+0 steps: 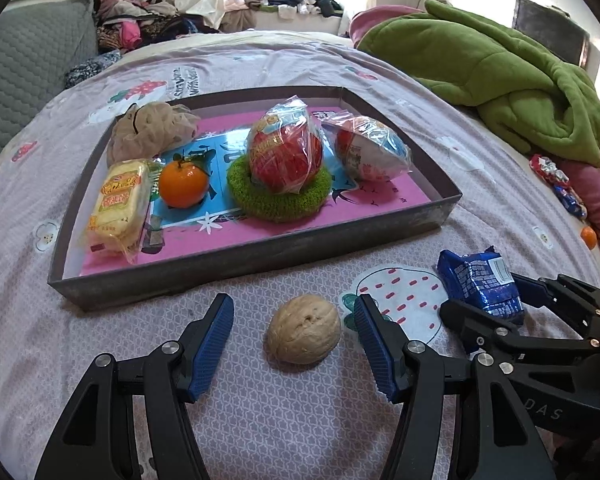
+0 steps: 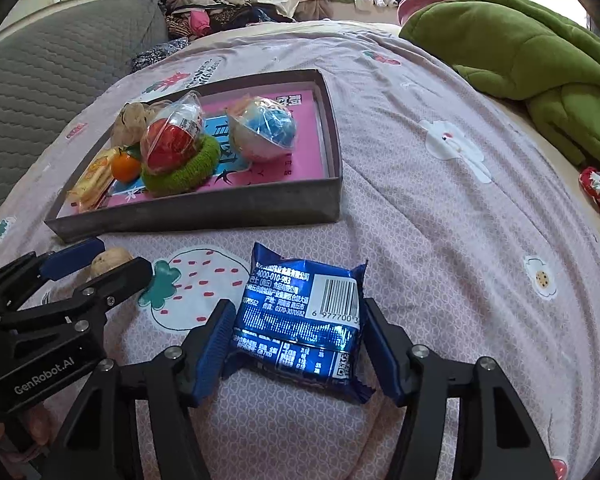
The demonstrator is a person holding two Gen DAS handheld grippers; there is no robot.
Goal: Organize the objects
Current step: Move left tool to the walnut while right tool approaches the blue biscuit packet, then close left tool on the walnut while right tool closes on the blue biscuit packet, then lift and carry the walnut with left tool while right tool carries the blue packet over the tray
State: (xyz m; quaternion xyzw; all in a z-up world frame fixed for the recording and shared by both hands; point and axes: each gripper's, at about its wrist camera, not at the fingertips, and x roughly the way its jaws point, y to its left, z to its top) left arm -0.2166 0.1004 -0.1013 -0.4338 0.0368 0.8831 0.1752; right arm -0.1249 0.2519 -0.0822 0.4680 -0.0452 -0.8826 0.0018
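The left gripper stands spread around a walnut on the bed, pads clear of its sides; the right gripper brackets a blue snack packet, its pads at or just off the edges, whether they press I cannot tell; a sound grasp likely means closing squarely on the walnut's widest part and gently on the crinkly packet; both grippers tilt steeply downward, side by side; beyond lies the tray, already holding a tangerine and wrapped toy eggs.
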